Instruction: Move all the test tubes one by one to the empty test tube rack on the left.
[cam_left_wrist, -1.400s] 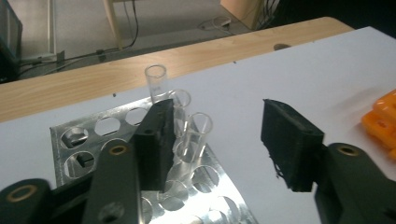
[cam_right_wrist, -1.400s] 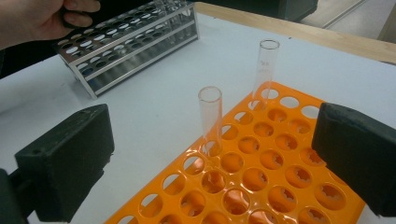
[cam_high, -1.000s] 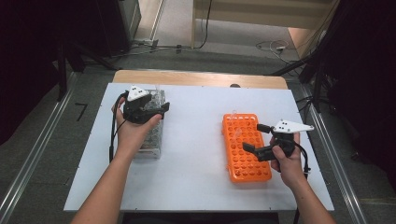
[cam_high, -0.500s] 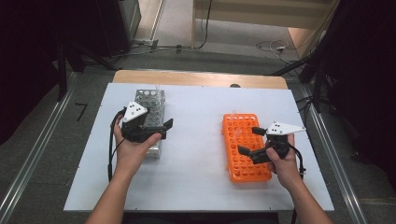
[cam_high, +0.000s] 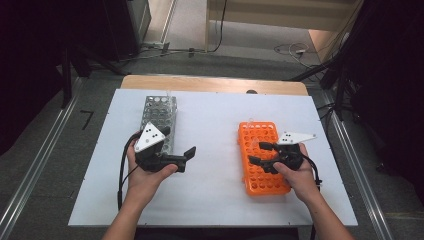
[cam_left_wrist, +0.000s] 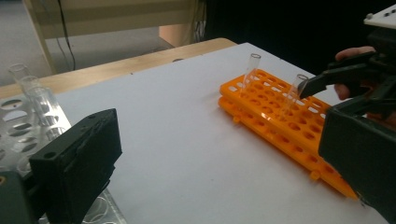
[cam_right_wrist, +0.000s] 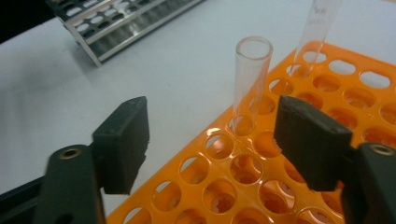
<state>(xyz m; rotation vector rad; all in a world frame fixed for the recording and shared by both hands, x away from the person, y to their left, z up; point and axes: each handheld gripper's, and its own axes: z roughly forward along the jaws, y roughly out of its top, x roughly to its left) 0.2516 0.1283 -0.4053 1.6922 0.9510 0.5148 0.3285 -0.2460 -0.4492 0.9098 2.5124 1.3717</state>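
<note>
An orange tube rack (cam_high: 262, 172) lies at the right of the white table, with two clear glass tubes (cam_right_wrist: 251, 79) (cam_right_wrist: 319, 25) standing in it. My right gripper (cam_high: 257, 153) hovers over that rack, its jaws just closing. The nearer tube stands between the jaw tips (cam_right_wrist: 217, 140), close to the right-hand pad with a wide gap on the other side, so it is not gripped. My left gripper (cam_high: 186, 159) lies beside the metal rack (cam_high: 159, 117), pointing right. Its jaws (cam_left_wrist: 219, 130) have just been opening and hold nothing. Glass tubes (cam_left_wrist: 37, 98) stand in the metal rack.
The white table top (cam_high: 215, 125) stretches bare between the two racks. A wooden strip (cam_high: 210, 84) runs along its far edge, with cables on the floor beyond. Metal rails flank the table on both sides.
My left gripper has drawn back from above the metal rack toward the person and slightly right, its jaws spreading. My right gripper has stayed over the orange rack with its jaws narrowing.
</note>
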